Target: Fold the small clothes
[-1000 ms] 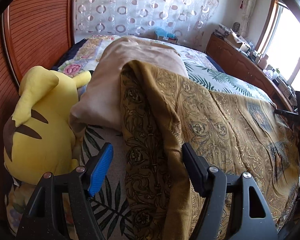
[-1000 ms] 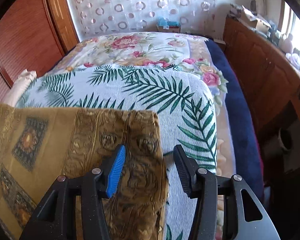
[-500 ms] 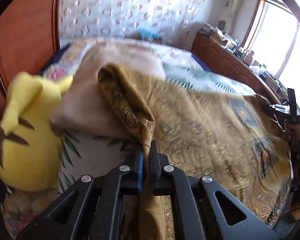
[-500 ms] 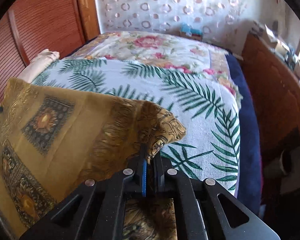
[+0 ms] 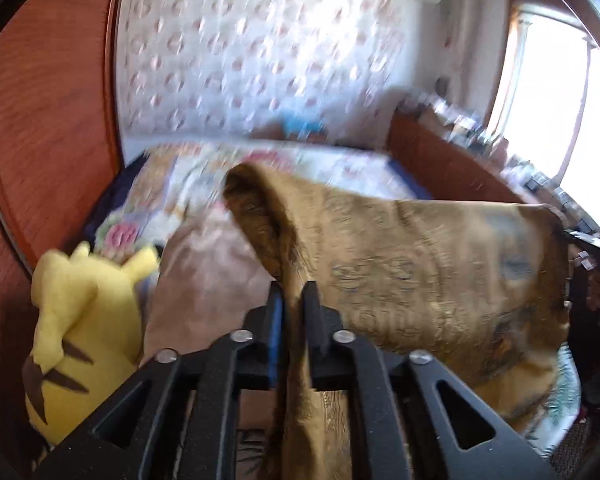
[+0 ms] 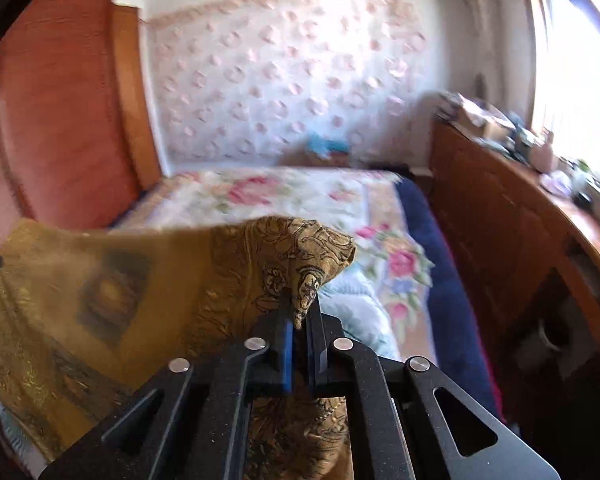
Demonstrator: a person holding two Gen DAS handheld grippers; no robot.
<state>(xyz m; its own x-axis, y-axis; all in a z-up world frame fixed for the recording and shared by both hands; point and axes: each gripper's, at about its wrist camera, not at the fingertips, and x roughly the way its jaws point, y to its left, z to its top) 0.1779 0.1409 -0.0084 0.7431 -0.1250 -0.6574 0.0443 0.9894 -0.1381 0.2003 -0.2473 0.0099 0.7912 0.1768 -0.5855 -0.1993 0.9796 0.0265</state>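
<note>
A golden-brown patterned cloth hangs lifted above the bed, stretched between both grippers. My left gripper is shut on its left edge, and cloth drapes down between the arms. My right gripper is shut on the cloth's right corner, and the cloth spreads away to the left. The right gripper also shows at the right edge of the left wrist view.
A yellow plush toy and a beige pillow lie at the bed's left by the wooden headboard. The floral bedspread lies beyond. A wooden cabinet with clutter runs along the right under the window.
Both grippers closed on the cloth about half a second ago and have since lifted it up off the bed. The views have tilted upward toward the wall.
</note>
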